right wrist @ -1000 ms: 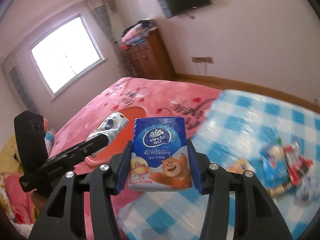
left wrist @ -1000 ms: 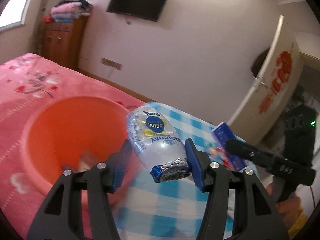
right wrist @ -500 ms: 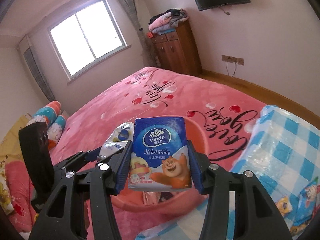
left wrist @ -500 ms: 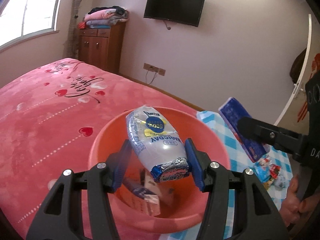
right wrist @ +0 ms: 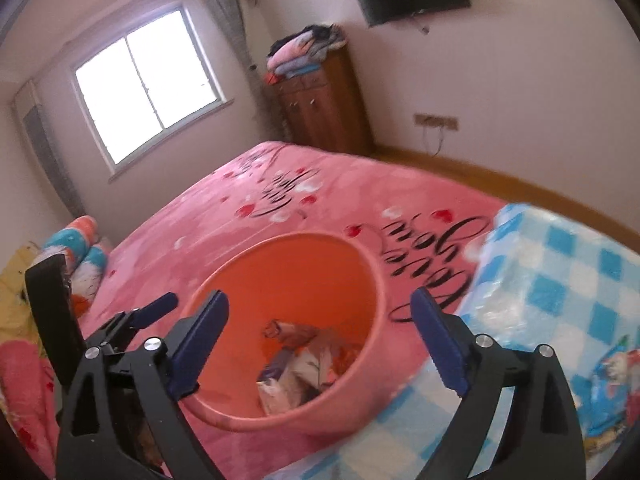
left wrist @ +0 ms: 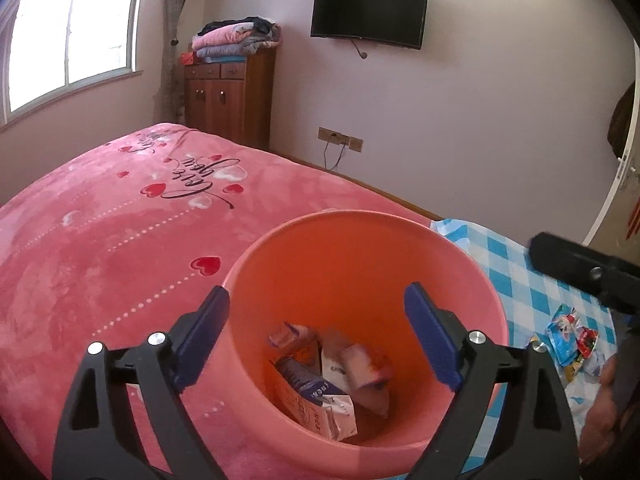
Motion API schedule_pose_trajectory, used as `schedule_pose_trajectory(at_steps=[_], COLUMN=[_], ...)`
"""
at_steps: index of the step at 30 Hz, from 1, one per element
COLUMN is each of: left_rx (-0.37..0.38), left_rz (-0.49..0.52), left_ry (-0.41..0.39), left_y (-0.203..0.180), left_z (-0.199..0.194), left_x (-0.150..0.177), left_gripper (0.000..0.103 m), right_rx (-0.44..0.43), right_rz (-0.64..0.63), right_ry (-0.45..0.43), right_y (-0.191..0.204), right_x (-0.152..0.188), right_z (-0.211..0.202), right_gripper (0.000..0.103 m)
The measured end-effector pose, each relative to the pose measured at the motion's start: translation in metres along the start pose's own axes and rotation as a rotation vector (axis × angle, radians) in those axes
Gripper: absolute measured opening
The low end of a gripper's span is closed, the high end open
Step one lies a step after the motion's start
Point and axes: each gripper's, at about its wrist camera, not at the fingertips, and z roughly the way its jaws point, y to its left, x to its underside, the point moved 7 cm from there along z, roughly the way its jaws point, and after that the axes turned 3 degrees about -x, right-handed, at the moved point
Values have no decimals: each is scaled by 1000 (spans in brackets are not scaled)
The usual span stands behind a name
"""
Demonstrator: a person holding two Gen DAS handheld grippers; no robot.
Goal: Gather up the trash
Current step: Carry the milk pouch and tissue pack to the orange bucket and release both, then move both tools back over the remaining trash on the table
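Your risk here was knocking the orange basin (left wrist: 362, 240) as you pulled back, since both grippers hung close over its rim on the bed (left wrist: 100, 240). Your left gripper (left wrist: 316, 336) and right gripper (right wrist: 320, 336) were opening, nothing between the jaws; the trash (left wrist: 332, 376) lay inside the basin.

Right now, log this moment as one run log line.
left gripper: opening, empty | right gripper: opening, empty | orange bin: on bed, holds wrappers | more trash: on checked cloth
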Motion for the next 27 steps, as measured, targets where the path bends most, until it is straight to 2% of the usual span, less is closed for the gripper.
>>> schedule_pose_trajectory(at_steps=[3, 10, 13, 15, 27], left_rx=[9, 41, 54, 62, 136], left_rz=[2, 21, 35, 45, 104], left_ry=[-1, -15, -21, -22, -18], left_y=[-5, -23, -35, -42, -99], left_z=[-3, -14, -19, -21, -35], left_x=[0, 0, 0, 0, 12], left_gripper=[90, 90, 91, 91, 94], right_rx=[53, 113, 145, 173, 275], right_rz=[-4, 15, 19, 20, 42], right_ry=[-43, -95, -106, -111, -142], right_y=[-10, -31, -41, -47, -81], right_x=[-1, 8, 14, 18, 52], right_z=[-19, -55, -67, -75, -121], right_gripper=[91, 91, 91, 95, 95])
